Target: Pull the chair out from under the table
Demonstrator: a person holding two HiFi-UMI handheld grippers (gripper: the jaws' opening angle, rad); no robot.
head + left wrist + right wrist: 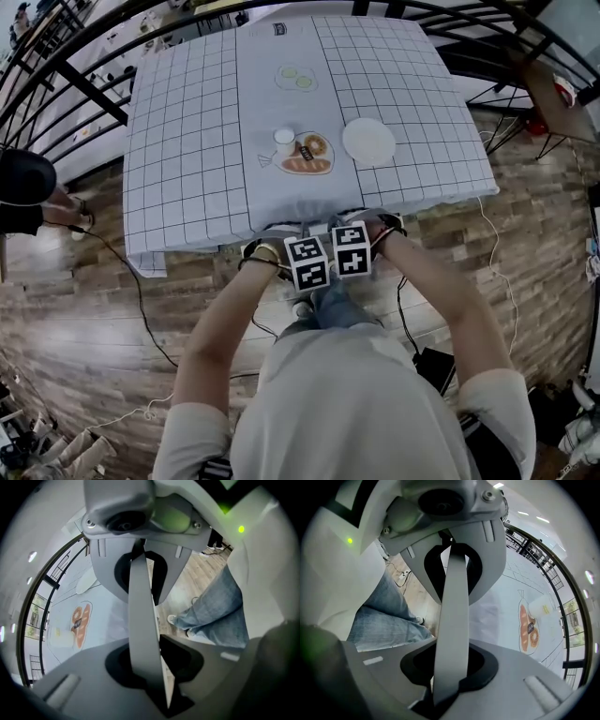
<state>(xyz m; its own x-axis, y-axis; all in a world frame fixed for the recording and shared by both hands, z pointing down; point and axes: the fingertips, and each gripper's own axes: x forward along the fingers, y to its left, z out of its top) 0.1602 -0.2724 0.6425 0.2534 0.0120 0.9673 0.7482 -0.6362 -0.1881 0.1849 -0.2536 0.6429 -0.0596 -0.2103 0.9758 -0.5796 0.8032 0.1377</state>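
— Cable [141, 300] trails over the wood floor [112, 375] off the left corner of the bench [187, 141], and someone in dark clothes [23, 183] stands further out on that side. You see that?

— I do. Where's the chair [139, 597]?

— Tucked in at the near edge of the bench. Only its grey top rail shows, just below the hem of the checked cloth [422, 103].

— And the person has hold of it?

— Yes. Both arms reach out to the near edge of the bench. The left gripper [143, 620] points steeply down there, its jaws clamped across the rail with one on each face.

— The other one?

— The right gripper [452, 620] is just beside it, a little further toward the bench's right side. It points down the same way and is closed on the same rail. Their marker cubes almost touch.

— Anything behind the rail?

— A leg in blue jeans [220, 616], on the near side of the bench, with a shoe on the floor.

— What's on top of the bench?

— About the middle, a white cup [284, 141] sits next to a flat patch showing bread and a doughnut [309, 155]. Right of that, a white plate [368, 141]. Past the far edge of the bench runs a black railing [441, 37].
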